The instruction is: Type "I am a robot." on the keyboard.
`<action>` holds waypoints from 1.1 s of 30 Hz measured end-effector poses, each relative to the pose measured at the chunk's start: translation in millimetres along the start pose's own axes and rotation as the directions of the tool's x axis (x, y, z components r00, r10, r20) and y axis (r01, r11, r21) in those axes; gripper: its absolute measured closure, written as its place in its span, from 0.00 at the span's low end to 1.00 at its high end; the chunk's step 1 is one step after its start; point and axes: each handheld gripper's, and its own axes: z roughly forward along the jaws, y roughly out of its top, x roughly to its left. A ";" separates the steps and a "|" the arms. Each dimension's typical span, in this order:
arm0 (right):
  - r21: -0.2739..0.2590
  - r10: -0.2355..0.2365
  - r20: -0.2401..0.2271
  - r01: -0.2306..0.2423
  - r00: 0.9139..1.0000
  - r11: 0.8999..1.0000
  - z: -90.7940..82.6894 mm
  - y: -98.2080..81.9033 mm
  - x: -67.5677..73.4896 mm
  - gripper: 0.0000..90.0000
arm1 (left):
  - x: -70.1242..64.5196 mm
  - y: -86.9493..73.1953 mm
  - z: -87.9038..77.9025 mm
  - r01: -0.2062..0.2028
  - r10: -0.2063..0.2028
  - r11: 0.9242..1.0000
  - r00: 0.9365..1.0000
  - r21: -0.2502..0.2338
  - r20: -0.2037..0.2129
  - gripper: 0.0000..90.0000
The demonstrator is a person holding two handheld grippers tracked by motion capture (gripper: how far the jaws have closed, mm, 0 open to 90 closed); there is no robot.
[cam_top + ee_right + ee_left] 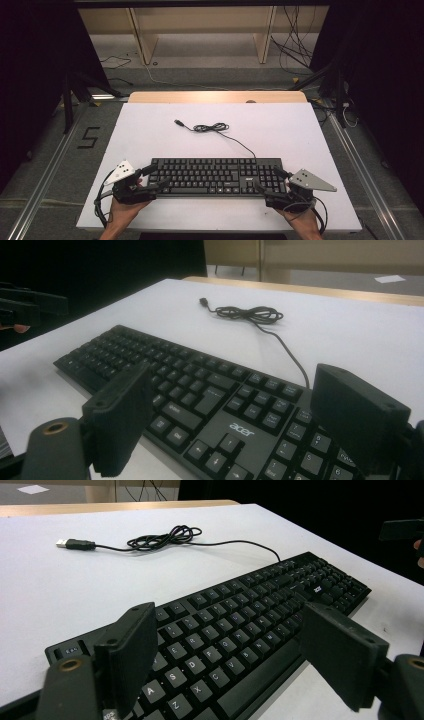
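Now | flat black keyboard [215, 176], matte keys | left gripper [153, 177] agape | right gripper [270, 181] agape

Beyond your table [150, 125], you see wooden shelving [200, 30], loose cables [295, 50] and a floor "5" [88, 137].

Even overhead light falls on the white table [150, 135], which reads bright against near-black surroundings at both sides; shadows are soft and short — a thin one hugs the keyboard [215, 176]; no strong glare; both gripper views are slightly grainy, their near black jaws soft-focused.
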 end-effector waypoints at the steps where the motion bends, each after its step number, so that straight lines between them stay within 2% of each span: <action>1: 0.000 0.001 0.000 -0.001 1.000 1.000 0.0 0.0 0.0 0.20 | 0.1 0.0 0.0 0.000 0.000 1.000 1.000 0.000 0.000 0.26; 19: 0.000 -0.002 -0.008 0.002 1.000 1.000 3.9 1.7 2.2 0.21 | 0.3 0.0 0.7 0.000 0.000 1.000 1.000 0.000 -0.002 0.26; 25: 0.014 0.000 -0.030 0.000 1.000 1.000 12.4 5.4 4.7 0.21 | 1.2 -0.1 0.6 0.003 -0.003 1.000 1.000 -0.001 -0.005 0.26; 33: 0.019 -0.021 -0.070 0.022 0.997 1.000 28.5 14.1 13.9 0.22 | 2.5 0.0 0.2 0.007 -0.007 1.000 1.000 -0.002 -0.011 0.26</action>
